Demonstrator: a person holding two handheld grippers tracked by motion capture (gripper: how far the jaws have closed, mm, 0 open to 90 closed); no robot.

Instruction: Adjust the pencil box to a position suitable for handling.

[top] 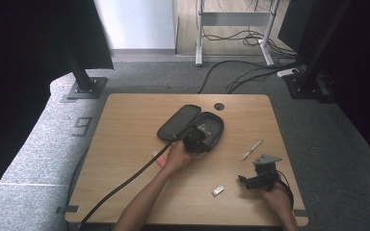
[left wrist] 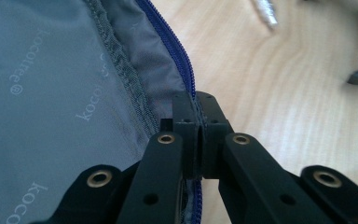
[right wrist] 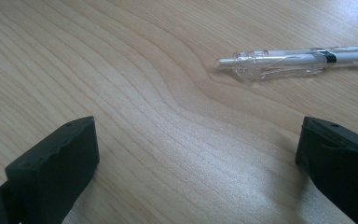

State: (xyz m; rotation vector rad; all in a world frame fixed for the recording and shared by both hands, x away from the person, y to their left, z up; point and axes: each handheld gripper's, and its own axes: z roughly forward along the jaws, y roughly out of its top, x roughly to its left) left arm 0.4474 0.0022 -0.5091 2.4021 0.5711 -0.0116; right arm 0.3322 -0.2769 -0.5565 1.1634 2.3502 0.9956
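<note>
My left gripper (left wrist: pixel 198 109) has its jaws pinched together on the near edge of the pencil case (left wrist: pixel 51 93), right at the blue zipper (left wrist: pixel 168 42) where the grey lining meets the rim. From the high view, that case (top: pixel 212 126) lies open near the middle of the table (top: pixel 125 144), its lid (top: pixel 177 121) flapped out to the left, and my left hand (top: pixel 176 158) sits at its near edge. My right gripper (right wrist: pixel 198 154) is spread wide, jaws apart over bare wood and holding nothing. A clear pen (right wrist: pixel 298 60) lies just beyond its tips. In the high view the pen (top: pixel 251 149) rests between case and right gripper (top: pixel 257 180), and a small white eraser (top: pixel 217 190) lies near the front edge.
</note>
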